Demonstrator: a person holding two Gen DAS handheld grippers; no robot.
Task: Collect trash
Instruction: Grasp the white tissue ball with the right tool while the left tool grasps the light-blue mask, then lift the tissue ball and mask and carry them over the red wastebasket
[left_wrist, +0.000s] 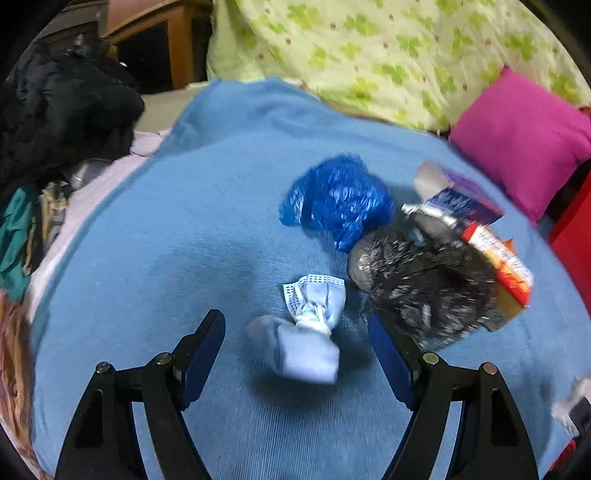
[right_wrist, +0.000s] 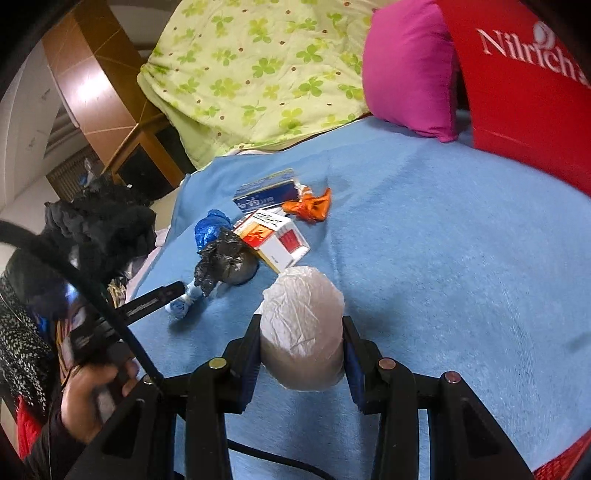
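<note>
Trash lies on the blue blanket (left_wrist: 184, 221): a knotted pale-blue mask (left_wrist: 310, 325) sits between the spread fingers of the left gripper (left_wrist: 295, 343), untouched. Blur smears the black bag (left_wrist: 424, 291) and cartons (left_wrist: 498, 266) just right of it. The right gripper (right_wrist: 301, 343) clamps a crumpled white wad (right_wrist: 301, 321).

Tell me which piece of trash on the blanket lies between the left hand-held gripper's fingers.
The rolled pale-blue face mask. It lies between the open left hand-held gripper; the blue bag, black bag and boxes lie beyond.
</note>
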